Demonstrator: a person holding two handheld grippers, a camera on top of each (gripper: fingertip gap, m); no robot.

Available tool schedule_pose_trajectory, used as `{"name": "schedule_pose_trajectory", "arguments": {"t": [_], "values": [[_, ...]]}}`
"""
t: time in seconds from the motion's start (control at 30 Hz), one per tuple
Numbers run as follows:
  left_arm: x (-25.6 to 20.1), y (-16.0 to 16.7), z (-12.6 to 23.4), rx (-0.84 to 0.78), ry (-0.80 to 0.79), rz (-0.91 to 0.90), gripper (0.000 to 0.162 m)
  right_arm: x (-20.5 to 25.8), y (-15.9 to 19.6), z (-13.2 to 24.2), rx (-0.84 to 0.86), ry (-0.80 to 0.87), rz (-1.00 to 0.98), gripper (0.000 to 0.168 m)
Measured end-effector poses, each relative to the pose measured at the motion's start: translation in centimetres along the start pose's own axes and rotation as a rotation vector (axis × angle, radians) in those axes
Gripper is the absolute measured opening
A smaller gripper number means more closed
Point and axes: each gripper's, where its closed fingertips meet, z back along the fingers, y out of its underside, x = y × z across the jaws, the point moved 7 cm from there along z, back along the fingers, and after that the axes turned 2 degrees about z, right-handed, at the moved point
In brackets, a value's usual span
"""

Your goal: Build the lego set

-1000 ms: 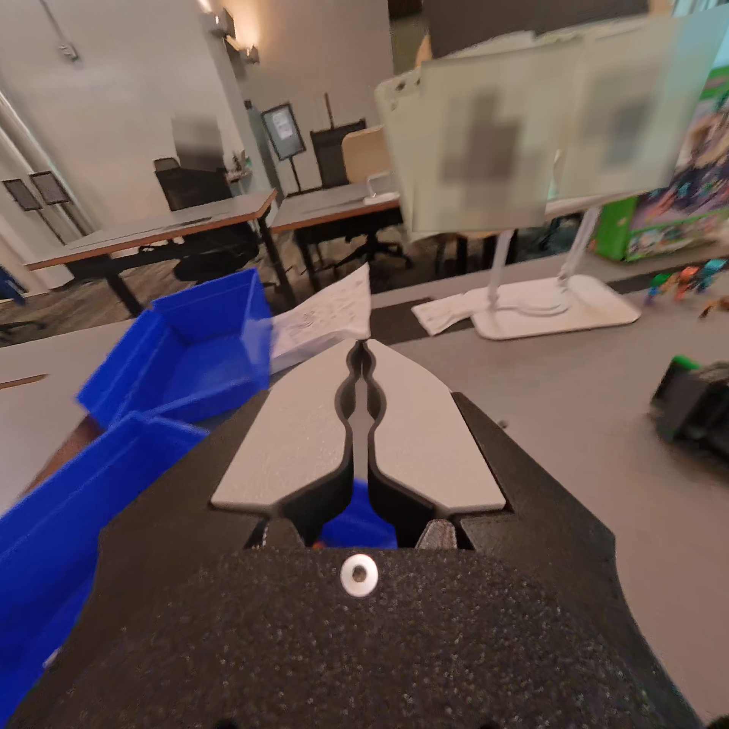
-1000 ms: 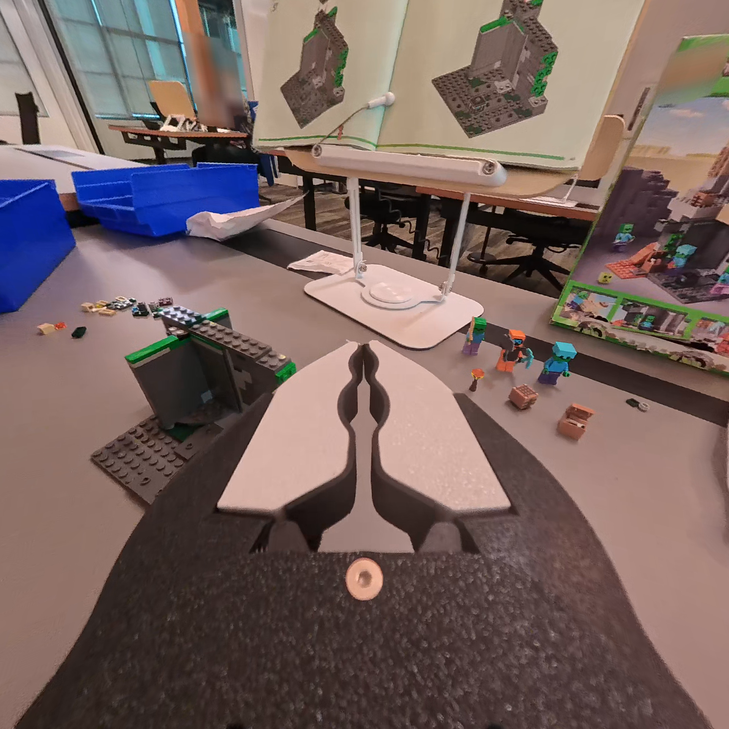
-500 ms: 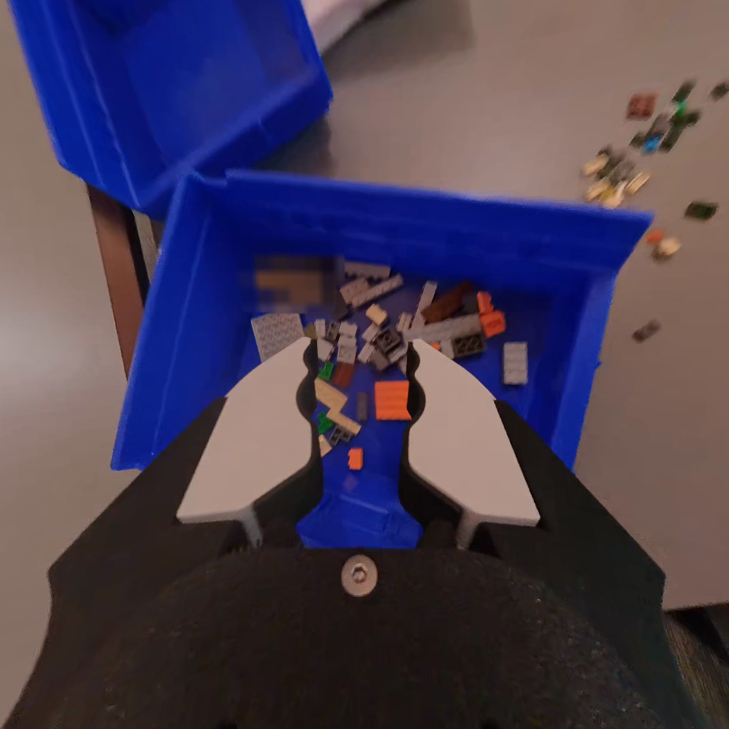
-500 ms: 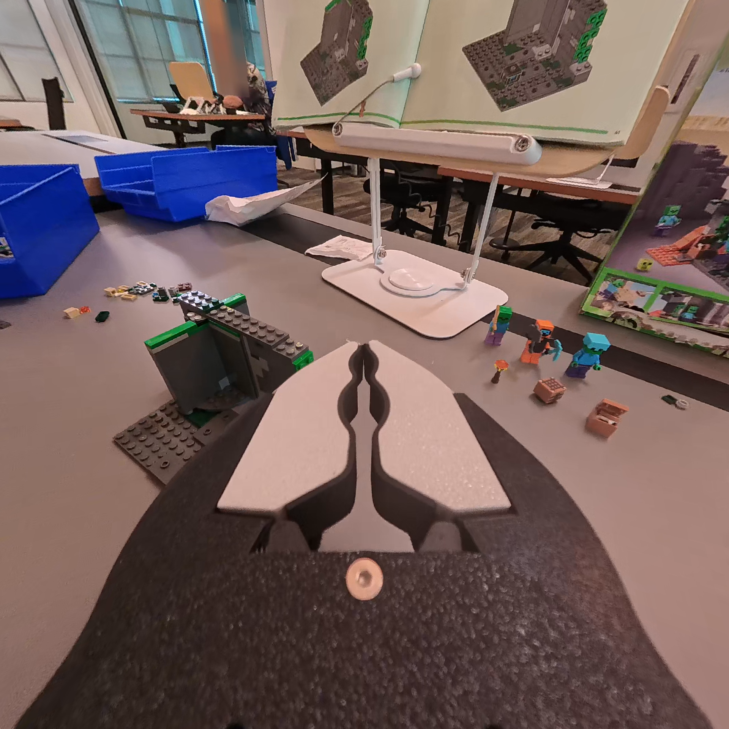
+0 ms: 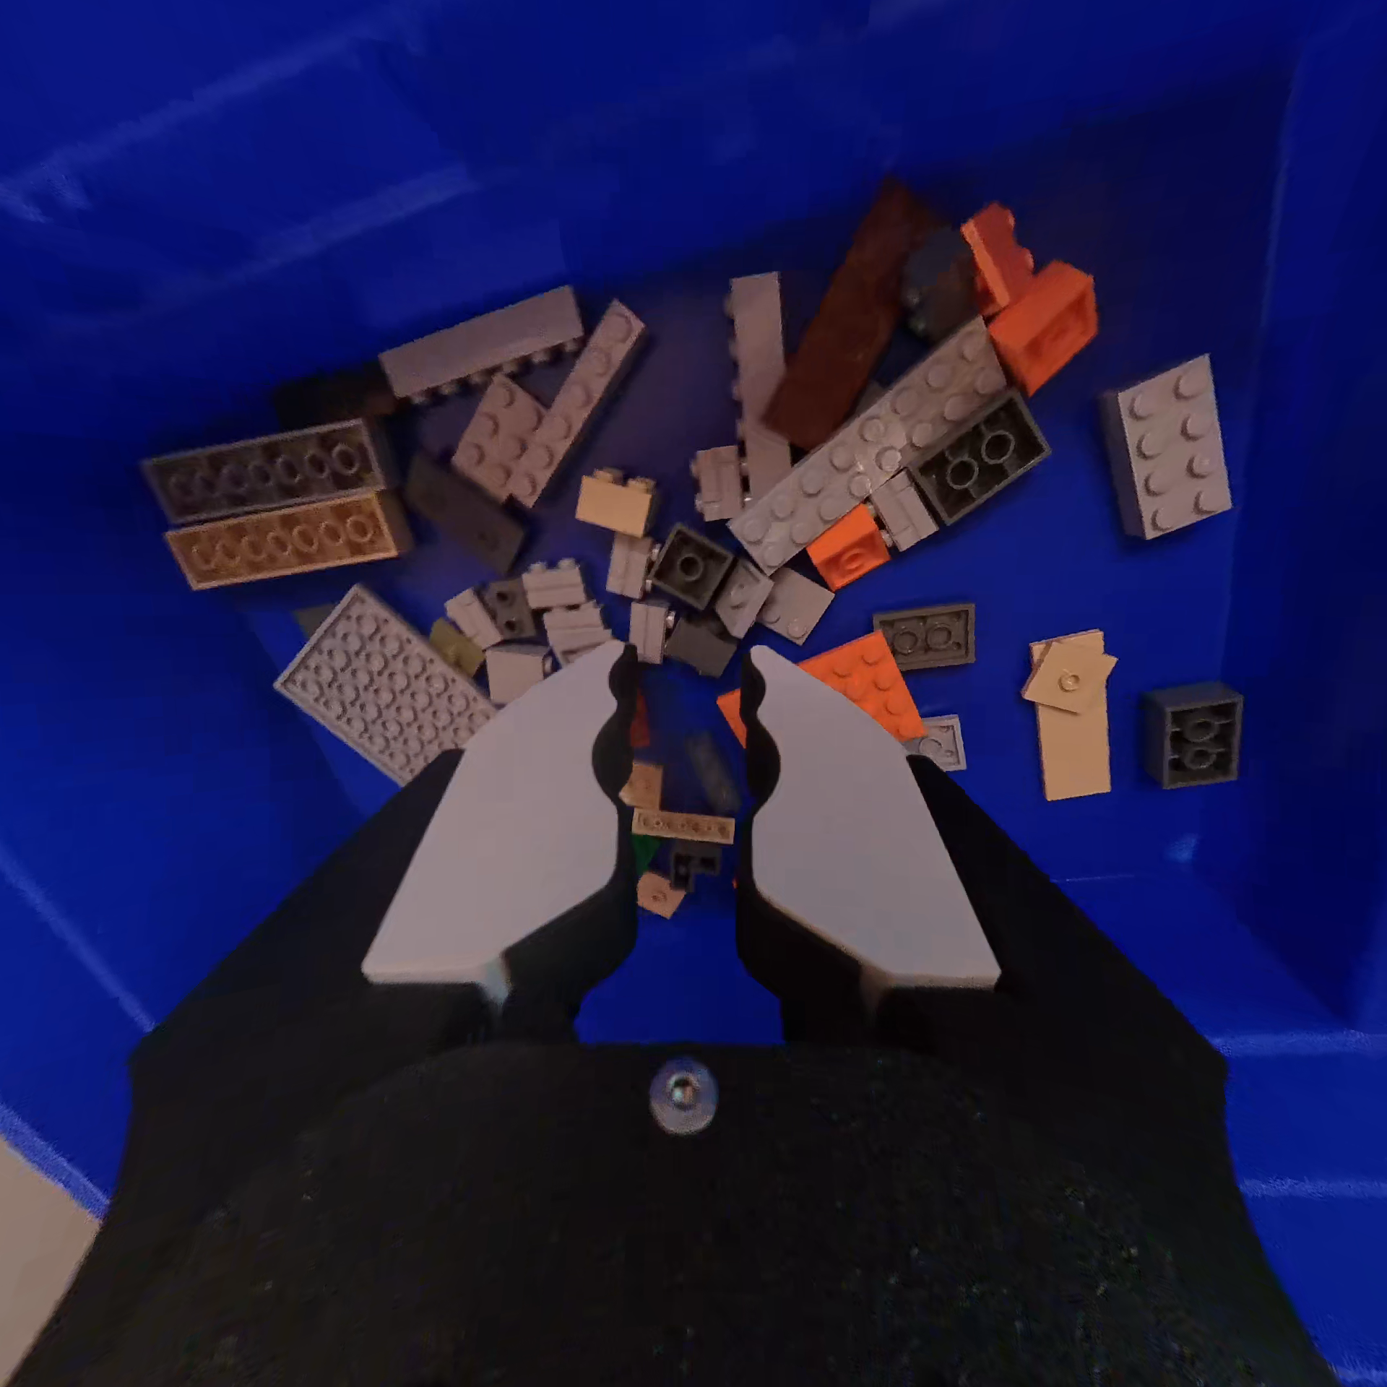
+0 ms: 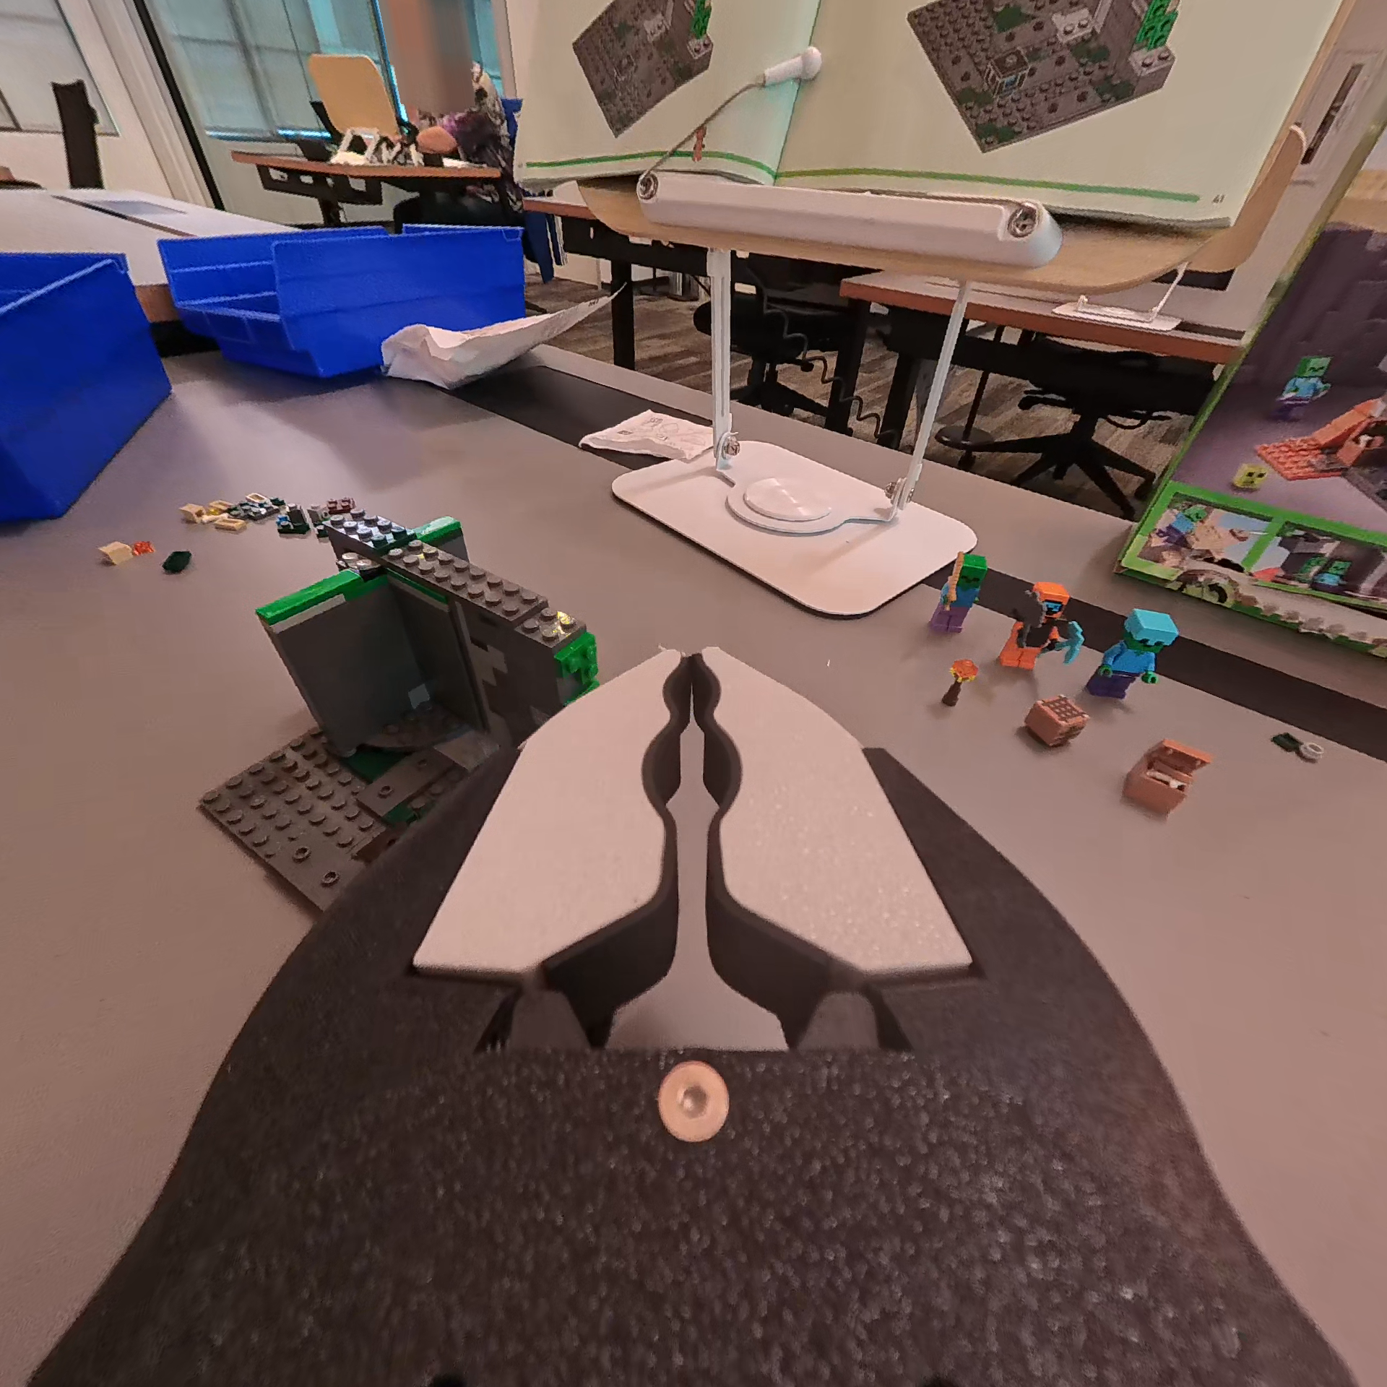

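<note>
Inside the blue bin (image 5: 225, 225), the left claw (image 5: 687, 668) now sits low over the loose bricks (image 5: 863, 465), spread, nothing pinched; a second ago it was pressed together and pointed across the room. It's hunting the next part, probably one of the small pieces between its tips, exact target unclear. On the tabletop (image 6: 112, 750), the right claw (image 6: 692, 660) stays pressed together and empty beside the half-built model (image 6: 420, 660), under the manual (image 6: 938, 97), barely shifted.
</note>
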Motion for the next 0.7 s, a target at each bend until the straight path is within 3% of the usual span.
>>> {"name": "schedule_pose_trajectory", "arguments": {"t": [0.43, 0.7], "values": [[-0.2, -0.2, -0.6, 0.051, -0.055, -0.082, 0.018, 0.2, 0.6, -0.4, 0.029, -0.017, 0.01, 0.0], [-0.2, -1.9, 5.7, -0.042, -0.259, 0.006, 0.018, 0.3, 0.0, -0.1, 0.007, -0.024, 0.015, 0.0]]}}
